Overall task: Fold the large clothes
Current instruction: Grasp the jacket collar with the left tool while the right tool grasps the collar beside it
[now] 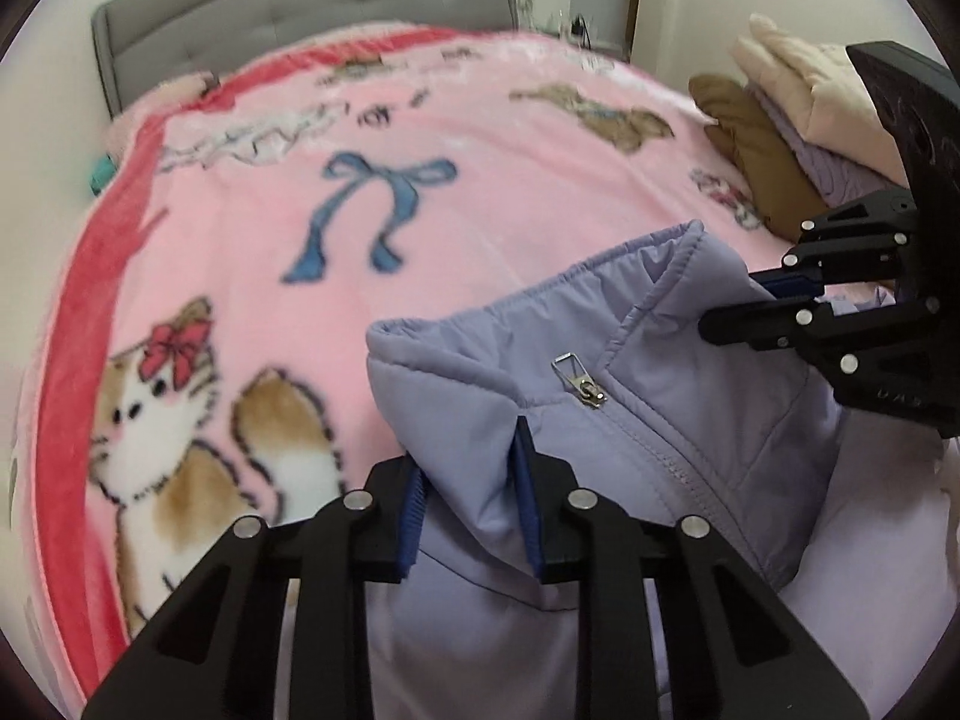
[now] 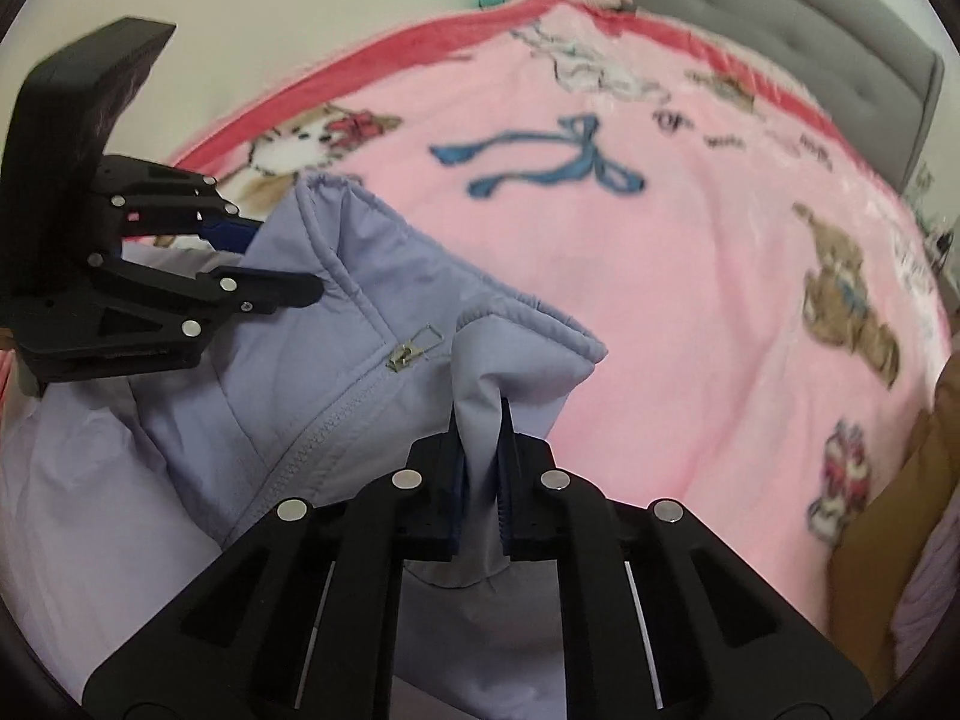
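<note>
Left tool [image 1: 471,507], lower centre of its own view: blue pads closed down on a thick fold of the lavender jacket [image 1: 630,396] near the collar's one end. Right tool [image 2: 480,483], lower centre of its own view: pads nearly together, pinching a thinner bunch of the same jacket by the other end of the collar. Each tool also shows in the other's view, at the frame edge, gripping the garment.

Jacket held up between the two tools, collar uppermost, its elastic-edged rim sagging between the grips. Zipper pull [image 1: 579,381] sits at the top of the zip, centre frame, metal tab tilted up. Rest of the jacket hangs down toward the lower frame.

Behind: bed with pink blanket [image 1: 420,228], red border, cat and blue bow print. Grey tufted headboard [image 1: 300,6] at upper left in the left view. Stack of folded garments [image 1: 786,138], cream, lilac and brown, at upper right on the blanket.
</note>
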